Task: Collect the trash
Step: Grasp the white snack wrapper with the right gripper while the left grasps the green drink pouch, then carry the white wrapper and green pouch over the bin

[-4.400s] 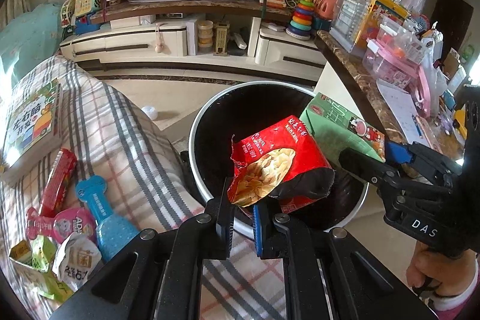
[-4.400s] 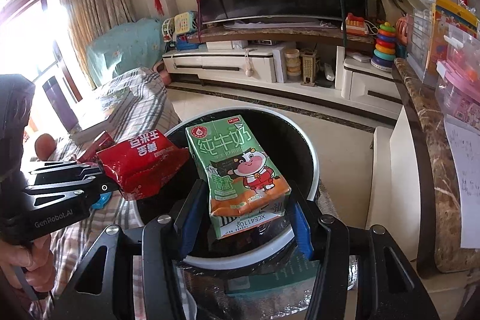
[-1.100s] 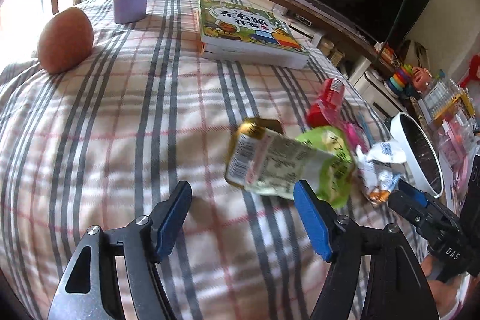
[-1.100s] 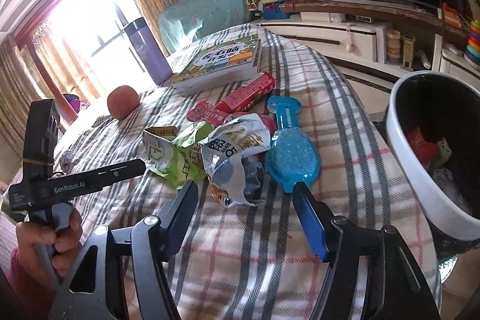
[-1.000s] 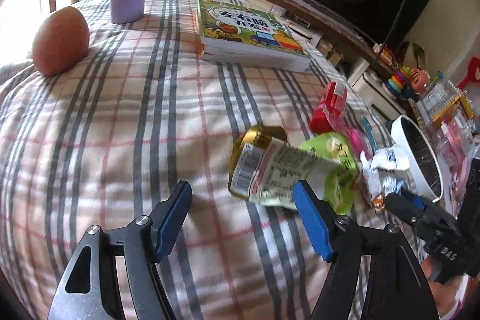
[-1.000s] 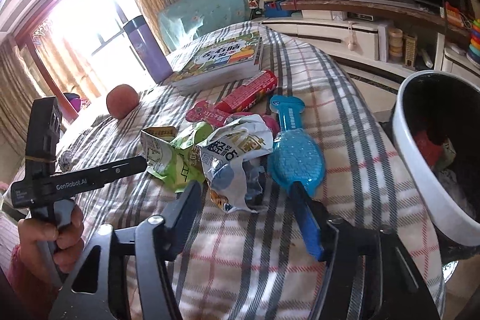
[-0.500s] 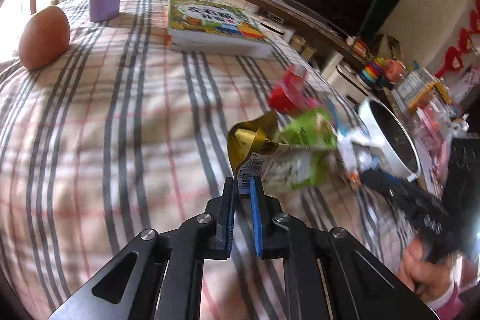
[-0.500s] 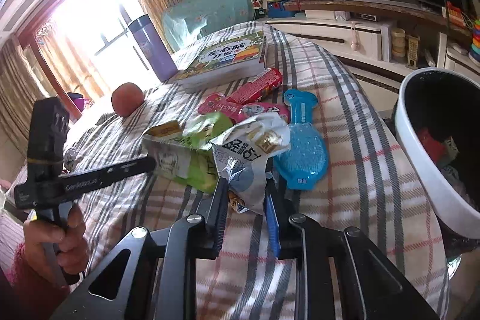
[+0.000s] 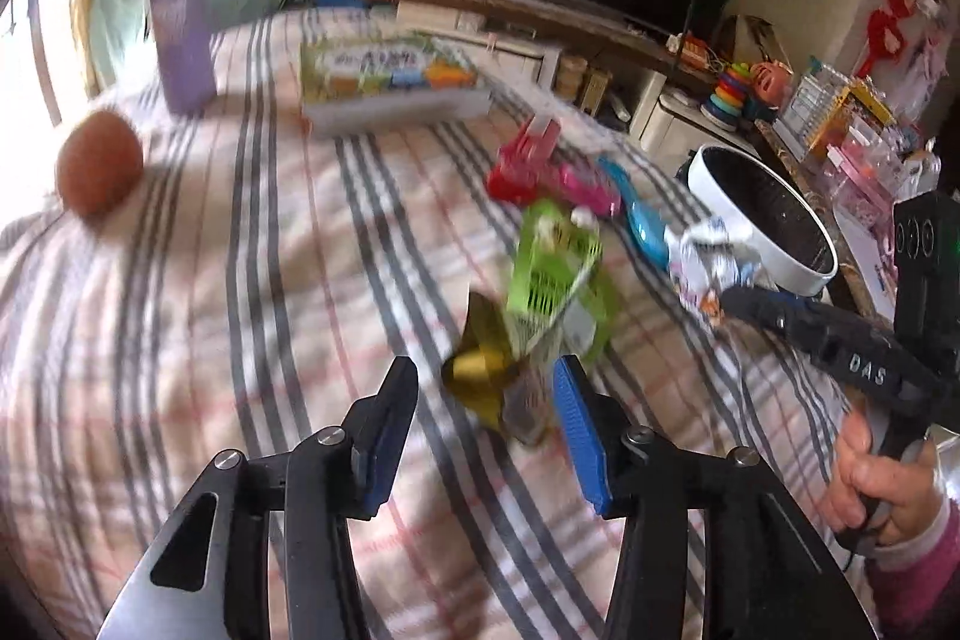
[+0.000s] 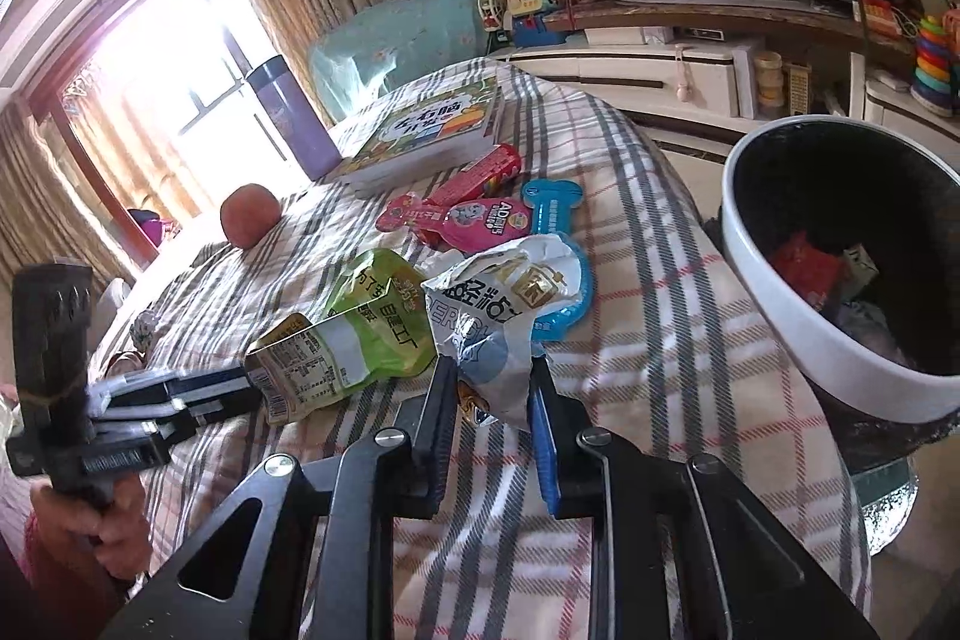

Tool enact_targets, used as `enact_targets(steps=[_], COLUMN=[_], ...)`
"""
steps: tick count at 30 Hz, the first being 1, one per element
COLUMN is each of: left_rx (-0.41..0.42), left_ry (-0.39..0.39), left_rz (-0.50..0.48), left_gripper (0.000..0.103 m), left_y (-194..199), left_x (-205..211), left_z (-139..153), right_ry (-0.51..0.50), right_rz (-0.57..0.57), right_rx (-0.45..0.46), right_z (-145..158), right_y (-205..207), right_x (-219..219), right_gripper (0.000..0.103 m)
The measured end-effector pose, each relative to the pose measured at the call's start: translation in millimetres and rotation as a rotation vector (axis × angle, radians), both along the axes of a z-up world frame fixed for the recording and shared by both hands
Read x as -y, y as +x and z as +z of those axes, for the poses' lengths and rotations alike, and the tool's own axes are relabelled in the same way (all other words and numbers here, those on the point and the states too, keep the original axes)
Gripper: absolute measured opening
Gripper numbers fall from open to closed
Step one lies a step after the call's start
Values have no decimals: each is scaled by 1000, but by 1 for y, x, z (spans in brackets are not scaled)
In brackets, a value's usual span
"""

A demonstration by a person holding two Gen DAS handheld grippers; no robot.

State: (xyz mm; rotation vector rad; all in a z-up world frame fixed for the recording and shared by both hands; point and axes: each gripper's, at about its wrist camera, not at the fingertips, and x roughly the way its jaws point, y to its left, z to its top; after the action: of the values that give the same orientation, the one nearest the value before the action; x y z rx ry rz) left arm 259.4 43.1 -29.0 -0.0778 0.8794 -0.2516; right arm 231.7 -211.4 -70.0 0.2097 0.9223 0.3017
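Clamping the crumpled white wrapper by its lower end, the right gripper has its jaws pressed together on the foil, which lifts up and away from the fingers above the plaid cloth covering the counter. The left gripper has its jaws opening; the green pouch with its gold base sits between them, blurred in that view, and its gold end lies just beside the right blue pad without being squeezed. From the right wrist view the same green pouch lies flat on the cloth, its printed end at the tip of the left gripper, which a hand grips from below. Behind the two wrappers lie a blue bone-shaped pack, a pink pack and a red tube, then a picture book, a purple bottle and a brown round fruit. At the right edge of the counter stands the white bin with a black liner, red and pale rubbish already lying in its bottom.
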Motion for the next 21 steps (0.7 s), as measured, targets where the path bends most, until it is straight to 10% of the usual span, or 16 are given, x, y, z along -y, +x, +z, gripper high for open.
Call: enact_targets(steps=[11,15,21], left_rx=[15,-20,-16], left_ry=[131,190,185], left_rz=[-169,-198,-199], left_gripper=[43,17,5], left_y=[21,32,26], left_x=[49,63,69], left_z=[-7,-20,-19], right_ry=[2,0,7], right_rz=[-22,-33,-43], right_rx=[-2,-1,-7], right_z=[1,2,1], right_y=[-5,-7,-9], right_x=[7,12,16], right_gripper=[23,23,23])
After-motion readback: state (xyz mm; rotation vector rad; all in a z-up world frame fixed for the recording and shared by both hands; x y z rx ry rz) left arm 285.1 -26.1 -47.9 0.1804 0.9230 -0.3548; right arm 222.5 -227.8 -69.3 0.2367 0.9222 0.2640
